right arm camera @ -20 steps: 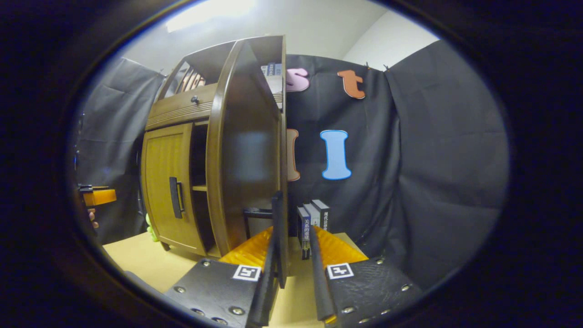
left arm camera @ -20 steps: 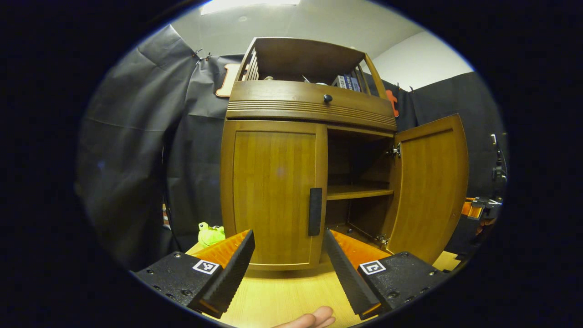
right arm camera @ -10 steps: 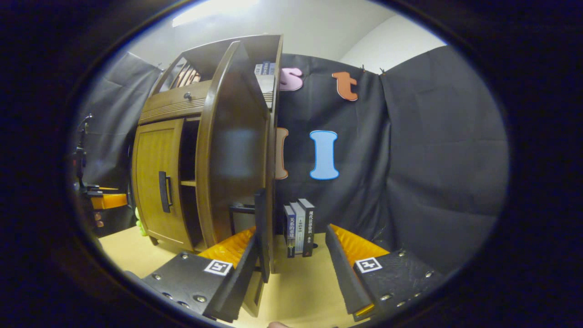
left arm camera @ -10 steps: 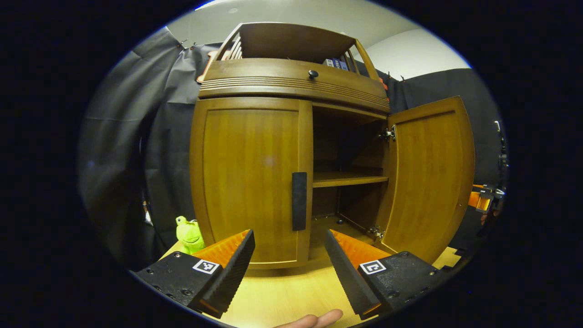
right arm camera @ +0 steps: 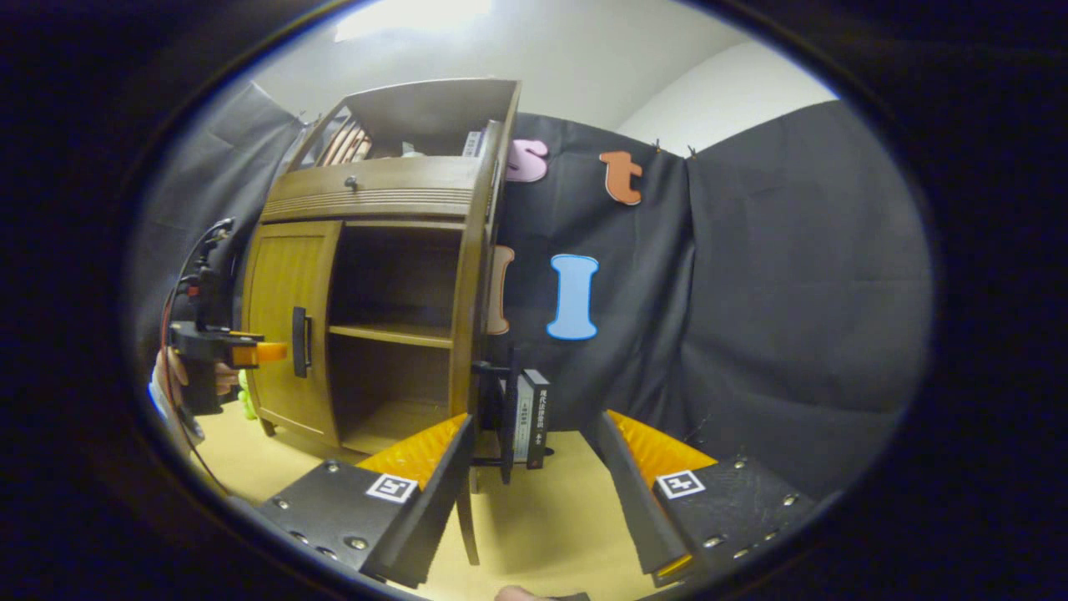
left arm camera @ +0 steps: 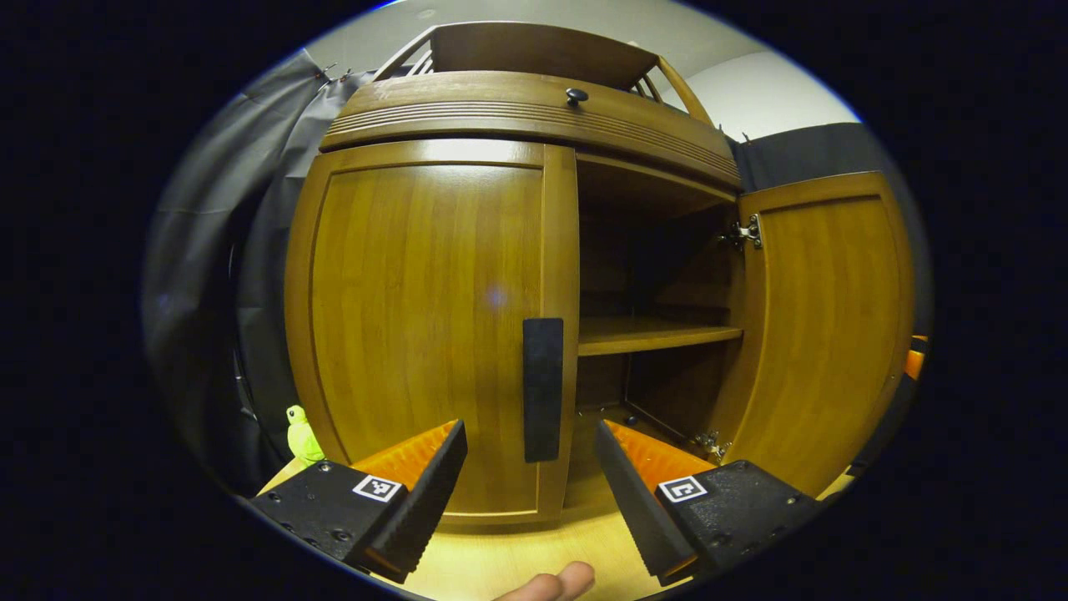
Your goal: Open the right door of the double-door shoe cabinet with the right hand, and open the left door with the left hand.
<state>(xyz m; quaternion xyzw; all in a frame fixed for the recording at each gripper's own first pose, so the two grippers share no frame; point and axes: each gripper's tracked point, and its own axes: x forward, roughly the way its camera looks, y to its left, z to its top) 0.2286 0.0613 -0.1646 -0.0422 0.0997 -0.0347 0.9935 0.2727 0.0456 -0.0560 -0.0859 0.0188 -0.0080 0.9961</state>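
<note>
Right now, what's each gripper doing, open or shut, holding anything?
Left gripper: open, empty, facing the left door's handle.
Right gripper: open, empty, off the right door.

In the left gripper view, the green toy [left arm camera: 298, 434] at lower left is half hidden behind the cabinet's left door [left arm camera: 425, 325]. A fingertip [left arm camera: 551, 584] is cut off at the bottom edge. In the right gripper view, the books [right arm camera: 531, 417] at centre stand partly behind the edge-on right door [right arm camera: 469, 334]; their spines are too small to read.
</note>
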